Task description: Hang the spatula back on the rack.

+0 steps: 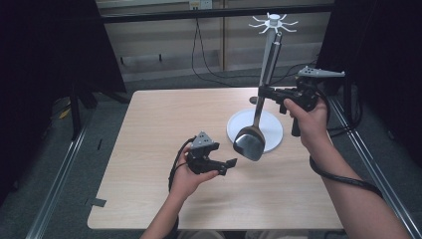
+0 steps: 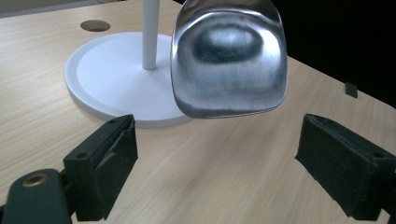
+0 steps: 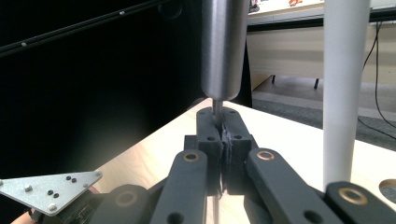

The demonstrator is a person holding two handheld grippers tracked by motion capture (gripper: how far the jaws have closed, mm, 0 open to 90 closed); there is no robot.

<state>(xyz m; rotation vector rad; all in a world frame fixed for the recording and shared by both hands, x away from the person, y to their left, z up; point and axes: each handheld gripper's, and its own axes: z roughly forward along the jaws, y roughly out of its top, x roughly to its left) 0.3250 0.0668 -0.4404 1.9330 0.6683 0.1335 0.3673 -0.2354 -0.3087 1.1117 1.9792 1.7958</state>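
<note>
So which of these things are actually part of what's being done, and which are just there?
In use:
- spatula, held up by its thin shaft
- right gripper, shut on the spatula
- left gripper, open, facing the blade
- white stand with hook top, beside the spatula

Just there:
- table
- wall cable
- tape scrap on the floor

Table: light wood-grain top, rounded corners, round cable hole near far edge; floor grey, carpet-like; small dark tape bit on floor by table's near-left corner; metal rails run along floor on both sides; black curtains L and R, very dark; back wall pale panels w/ skirting; black bar across top; wall socket at top w/ black cables hanging to floor; lighting even, soft.
</note>
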